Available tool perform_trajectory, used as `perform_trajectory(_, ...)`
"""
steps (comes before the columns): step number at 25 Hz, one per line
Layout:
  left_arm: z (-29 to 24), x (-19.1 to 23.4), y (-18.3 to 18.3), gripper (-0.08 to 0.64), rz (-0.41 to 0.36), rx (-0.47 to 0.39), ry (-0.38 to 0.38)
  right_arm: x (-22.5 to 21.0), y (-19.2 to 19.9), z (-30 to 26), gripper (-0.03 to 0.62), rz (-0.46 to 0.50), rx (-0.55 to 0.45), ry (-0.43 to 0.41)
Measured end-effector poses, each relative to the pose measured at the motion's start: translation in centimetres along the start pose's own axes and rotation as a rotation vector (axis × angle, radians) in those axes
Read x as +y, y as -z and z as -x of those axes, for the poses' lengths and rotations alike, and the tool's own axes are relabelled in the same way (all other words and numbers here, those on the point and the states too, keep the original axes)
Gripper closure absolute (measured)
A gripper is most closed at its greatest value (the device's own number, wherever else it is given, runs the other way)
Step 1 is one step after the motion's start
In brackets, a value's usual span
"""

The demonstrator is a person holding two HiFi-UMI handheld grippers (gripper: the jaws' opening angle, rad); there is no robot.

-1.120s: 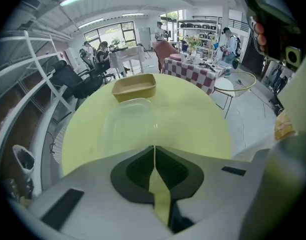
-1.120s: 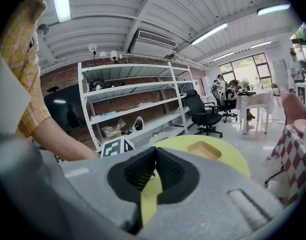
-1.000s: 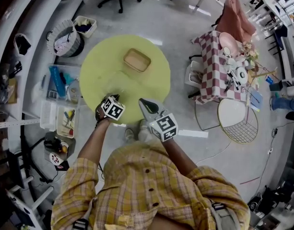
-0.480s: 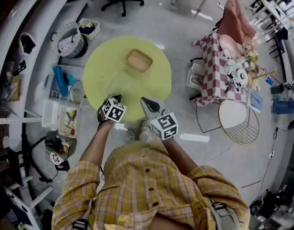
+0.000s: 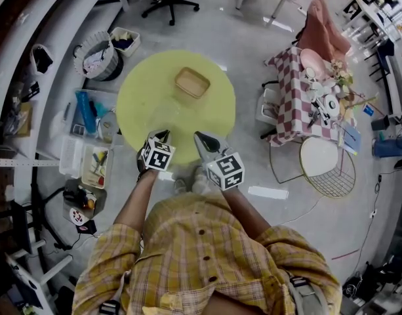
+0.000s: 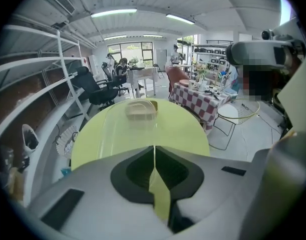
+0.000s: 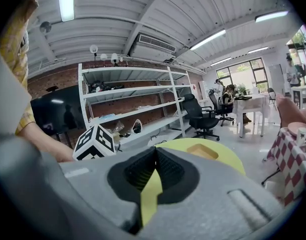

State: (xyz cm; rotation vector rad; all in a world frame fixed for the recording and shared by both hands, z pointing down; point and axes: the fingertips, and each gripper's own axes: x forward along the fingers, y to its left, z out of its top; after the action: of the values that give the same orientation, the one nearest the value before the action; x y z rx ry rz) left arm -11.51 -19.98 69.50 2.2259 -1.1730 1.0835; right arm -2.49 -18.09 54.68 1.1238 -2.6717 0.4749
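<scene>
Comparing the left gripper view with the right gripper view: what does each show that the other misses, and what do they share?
Only the left gripper view: a clear container standing on the table ahead of the left gripper. Only the right gripper view: the left gripper's marker cube, a dark screen and a ceiling air unit. Both: the round yellow table with the tan tray on it, and jaws closed together with nothing between them, the right gripper included.

Two claws (image 5: 162, 134) (image 5: 200, 137), one tray (image 5: 192, 82), one container (image 6: 124, 130), one table (image 5: 138, 97).
</scene>
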Motion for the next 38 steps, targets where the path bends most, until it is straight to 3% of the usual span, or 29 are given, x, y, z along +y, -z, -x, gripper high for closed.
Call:
perform_trajectory(21, 5.1, -1.3, -3.7, 0.543, 0.110, -0.212, -0.029, 0.6, 0.1, 0.5, 0.595, -0.009, 0.000, 0.020)
perform_trajectory(33, 8.8, -2.5, -5.8, 0.543, 0.117, -0.355, -0.073, 1.0, 0.0, 1.3, 0.595, -0.020, -0.021, 0.008)
perform_trajectory(38, 9.4, -3.0, -5.7, 0.543, 0.141, -0.376, -0.073, 1.1, -0.1, 1.5, 0.594, -0.020, -0.025, 0.004)
